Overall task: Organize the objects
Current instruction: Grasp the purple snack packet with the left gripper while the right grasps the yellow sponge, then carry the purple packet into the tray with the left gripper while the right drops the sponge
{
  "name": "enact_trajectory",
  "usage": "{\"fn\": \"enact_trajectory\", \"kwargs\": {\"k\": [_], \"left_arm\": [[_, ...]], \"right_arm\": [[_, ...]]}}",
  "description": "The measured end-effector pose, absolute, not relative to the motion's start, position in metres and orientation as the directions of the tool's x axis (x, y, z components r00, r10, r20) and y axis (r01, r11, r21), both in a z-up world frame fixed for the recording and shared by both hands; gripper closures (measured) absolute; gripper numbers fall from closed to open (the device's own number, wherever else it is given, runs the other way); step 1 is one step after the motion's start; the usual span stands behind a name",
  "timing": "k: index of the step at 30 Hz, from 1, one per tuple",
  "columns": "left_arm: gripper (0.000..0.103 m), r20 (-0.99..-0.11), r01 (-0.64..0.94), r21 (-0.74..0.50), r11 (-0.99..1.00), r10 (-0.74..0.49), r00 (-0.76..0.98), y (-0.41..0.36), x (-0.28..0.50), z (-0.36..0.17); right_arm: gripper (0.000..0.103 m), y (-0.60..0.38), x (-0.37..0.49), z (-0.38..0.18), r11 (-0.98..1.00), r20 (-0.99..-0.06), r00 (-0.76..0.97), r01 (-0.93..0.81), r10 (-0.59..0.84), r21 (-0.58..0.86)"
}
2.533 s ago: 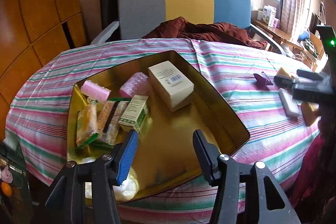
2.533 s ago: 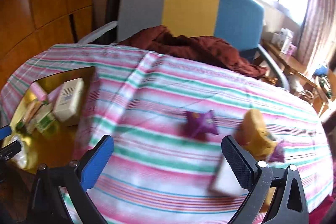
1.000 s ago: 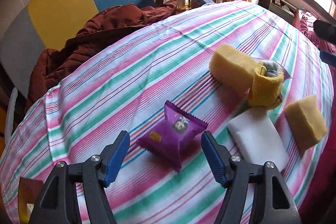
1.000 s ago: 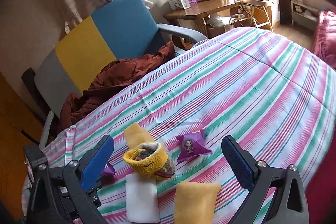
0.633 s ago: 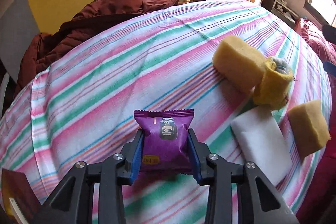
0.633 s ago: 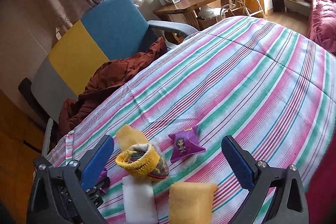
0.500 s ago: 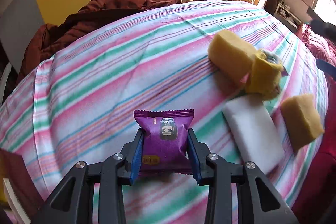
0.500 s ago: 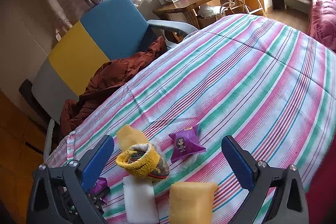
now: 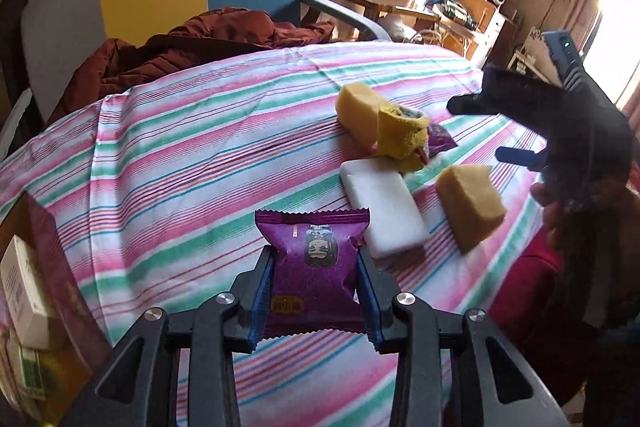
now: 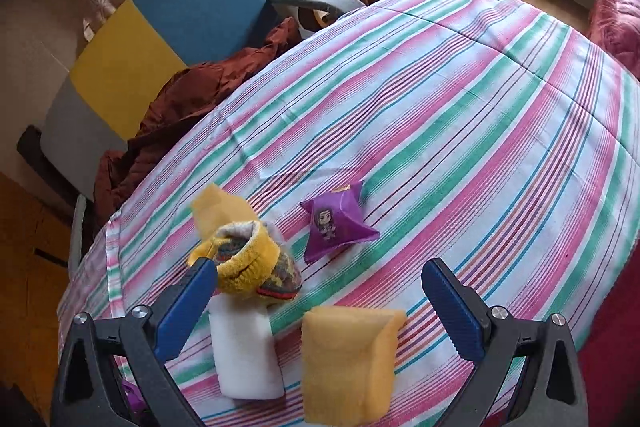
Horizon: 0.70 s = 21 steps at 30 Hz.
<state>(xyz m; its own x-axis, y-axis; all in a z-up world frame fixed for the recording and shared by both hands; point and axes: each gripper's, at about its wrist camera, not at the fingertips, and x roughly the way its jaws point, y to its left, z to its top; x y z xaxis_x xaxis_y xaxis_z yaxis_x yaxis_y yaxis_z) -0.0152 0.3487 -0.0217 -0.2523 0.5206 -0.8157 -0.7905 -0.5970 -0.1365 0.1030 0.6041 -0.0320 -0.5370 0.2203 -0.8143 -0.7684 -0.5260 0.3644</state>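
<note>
Purple packet (image 9: pixel 314 269) is clamped upright in left gripper (image 9: pixel 316 291); gold tin (image 9: pixel 24 311) lies near left; right gripper (image 10: pixel 320 311) is held open over sponge (image 10: pixel 346 359)

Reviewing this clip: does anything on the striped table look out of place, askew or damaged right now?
Nothing looks spilled or damaged. The loose items are just scattered: a yellow sock slumps against a yellow sponge and overlaps the white block, and a second purple packet lies crooked. The left gripper holds its purple packet squarely.

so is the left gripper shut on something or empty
Shut on a purple snack packet: the left gripper has both blue pads pressing its sides.
</note>
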Motion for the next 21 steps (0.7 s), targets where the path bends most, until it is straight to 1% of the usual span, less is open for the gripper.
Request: {"fn": "enact_trajectory", "kwargs": {"k": [3,6,9,12,13,14,15,16,21], "left_arm": [[0.065,-0.805,-0.780,-0.155,-0.606,0.535,-0.256,0.332,-0.014,-0.016],[0.065,-0.801,-0.770,-0.164,-0.616,0.539,-0.261,0.316,-0.011,-0.016],[0.065,-0.796,-0.762,-0.177,-0.623,0.547,-0.262,0.304,-0.006,-0.016],[0.065,-0.788,-0.755,-0.184,-0.629,0.553,-0.269,0.292,-0.003,-0.012],[0.065,-0.783,-0.754,-0.185,-0.630,0.558,-0.274,0.287,-0.001,-0.010],[0.065,-0.778,-0.754,-0.184,-0.631,0.562,-0.281,0.283,0.000,-0.009],[0.065,-0.775,-0.753,-0.183,-0.632,0.564,-0.285,0.280,0.001,-0.007],[0.065,-0.771,-0.751,-0.187,-0.633,0.569,-0.287,0.275,0.002,-0.006],[0.065,-0.758,-0.735,-0.201,-0.647,0.578,-0.301,0.254,0.003,-0.006]], "right_arm": [[0.000,0.588,0.102,-0.027,-0.612,-0.837,-0.510,-0.731,0.198,0.301],[0.000,0.575,0.100,-0.038,-0.683,-0.895,-0.407,-0.707,0.182,0.183],[0.000,0.573,0.101,-0.053,-0.704,-0.937,-0.333,-0.690,0.102,0.169],[0.001,0.571,0.098,-0.060,-0.709,-0.951,-0.290,-0.693,0.108,0.130],[0.007,0.571,0.097,-0.061,-0.708,-0.954,-0.279,-0.696,0.112,0.120],[0.030,0.571,0.098,-0.064,-0.704,-0.958,-0.263,-0.702,0.115,0.108],[0.045,0.572,0.097,-0.067,-0.698,-0.963,-0.245,-0.709,0.112,0.099],[0.057,0.573,0.098,-0.070,-0.693,-0.965,-0.245,-0.712,0.094,0.113],[0.058,0.565,0.103,-0.066,-0.703,-0.956,-0.272,-0.702,0.112,0.117]]}}
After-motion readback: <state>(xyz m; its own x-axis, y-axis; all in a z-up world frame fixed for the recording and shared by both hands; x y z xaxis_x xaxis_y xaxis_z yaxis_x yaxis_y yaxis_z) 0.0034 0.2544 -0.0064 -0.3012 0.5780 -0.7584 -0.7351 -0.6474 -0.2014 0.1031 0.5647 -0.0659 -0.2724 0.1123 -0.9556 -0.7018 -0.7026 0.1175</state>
